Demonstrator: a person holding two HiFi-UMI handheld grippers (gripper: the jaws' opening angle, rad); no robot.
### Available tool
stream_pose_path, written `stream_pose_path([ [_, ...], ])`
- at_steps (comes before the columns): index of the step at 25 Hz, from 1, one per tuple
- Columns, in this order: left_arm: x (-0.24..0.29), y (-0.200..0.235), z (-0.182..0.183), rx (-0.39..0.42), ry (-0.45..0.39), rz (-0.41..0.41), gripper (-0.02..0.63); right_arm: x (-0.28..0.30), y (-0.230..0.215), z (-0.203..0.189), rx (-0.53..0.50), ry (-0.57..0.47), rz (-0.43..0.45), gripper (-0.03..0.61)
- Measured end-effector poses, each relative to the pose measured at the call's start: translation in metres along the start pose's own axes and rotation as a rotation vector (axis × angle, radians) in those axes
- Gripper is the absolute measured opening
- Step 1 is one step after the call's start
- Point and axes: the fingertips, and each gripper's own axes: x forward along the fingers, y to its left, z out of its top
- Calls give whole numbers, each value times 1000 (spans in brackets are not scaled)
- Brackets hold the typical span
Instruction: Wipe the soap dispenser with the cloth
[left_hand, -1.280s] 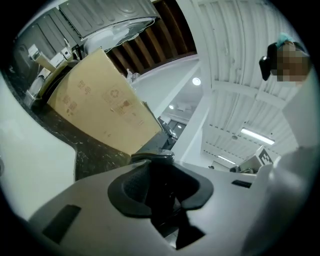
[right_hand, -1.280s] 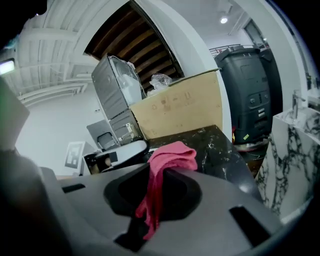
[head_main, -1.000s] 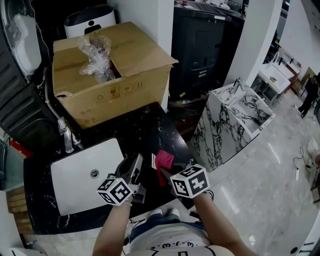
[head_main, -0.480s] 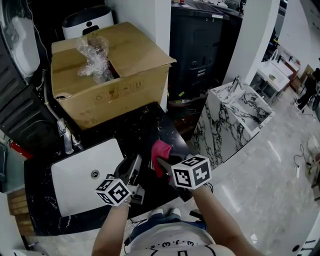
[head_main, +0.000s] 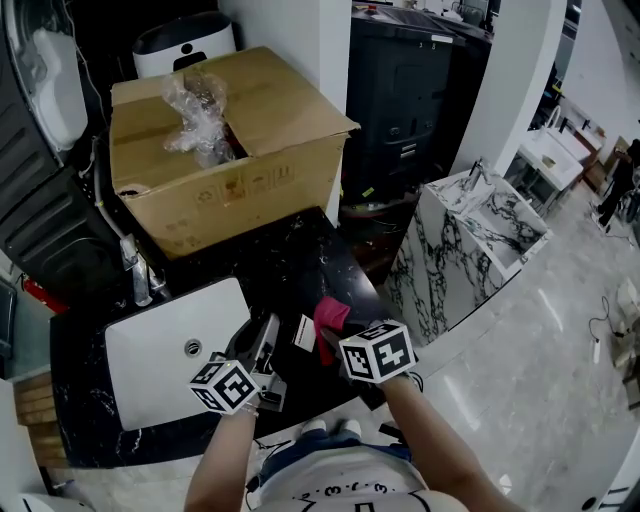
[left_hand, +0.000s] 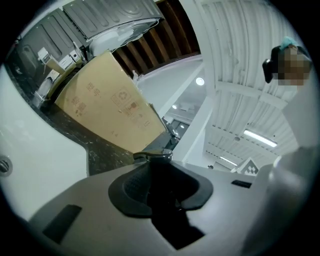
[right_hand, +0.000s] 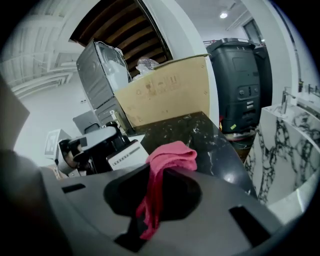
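Observation:
My left gripper (head_main: 270, 338) is shut on the soap dispenser (head_main: 303, 333), a dark bottle with a white label, and holds it level over the black counter's front edge. In the left gripper view its dark pump top (left_hand: 152, 156) sticks out between the jaws of that gripper (left_hand: 160, 175). My right gripper (head_main: 332, 342) is shut on a pink cloth (head_main: 330, 316), bunched just right of the dispenser and touching or nearly touching it. In the right gripper view the cloth (right_hand: 170, 157) hangs from the gripper (right_hand: 155, 192), with the dispenser's label (right_hand: 125, 155) close on the left.
A white sink basin (head_main: 150, 385) with a faucet (head_main: 135, 275) is set into the black counter (head_main: 290, 260). Behind it stands an open cardboard box (head_main: 250, 180) with plastic wrap inside. A marble-patterned basin (head_main: 470, 235) and a black cabinet (head_main: 410, 90) stand to the right.
The right gripper carried the pink cloth a little away from me along the dispenser, then back towards me. The left gripper and dispenser stayed where they were.

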Motion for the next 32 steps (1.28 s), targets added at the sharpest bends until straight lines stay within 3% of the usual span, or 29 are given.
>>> stream_pose_path([
  [5, 0, 3, 0, 63, 52, 22, 118, -14, -9, -7, 62, -29, -15, 52],
  [10, 27, -30, -6, 249, 138, -90, 98, -34, -23, 5, 106, -96, -43, 52],
  [13, 41, -51, -21, 350, 197, -230, 97, -45, -31, 11, 122, -128, -65, 52],
  [17, 42, -84, -51, 533, 309, -512, 98, -55, -40, 9, 134, -143, -88, 52],
  [19, 39, -90, -57, 609, 361, -576, 100, -58, -42, 6, 132, -140, -91, 52],
  [21, 35, -89, -55, 660, 384, -580, 100, -60, -42, 4, 128, -137, -88, 52],
  [27, 18, -69, -37, 647, 345, -471, 98, -55, -31, 3, 109, -128, -49, 52],
  [30, 10, -59, -28, 569, 290, -417, 97, -48, -15, 4, 79, -115, 16, 52],
  [32, 4, -54, -25, 492, 252, -422, 98, -43, 1, 7, 54, -113, 81, 52],
])
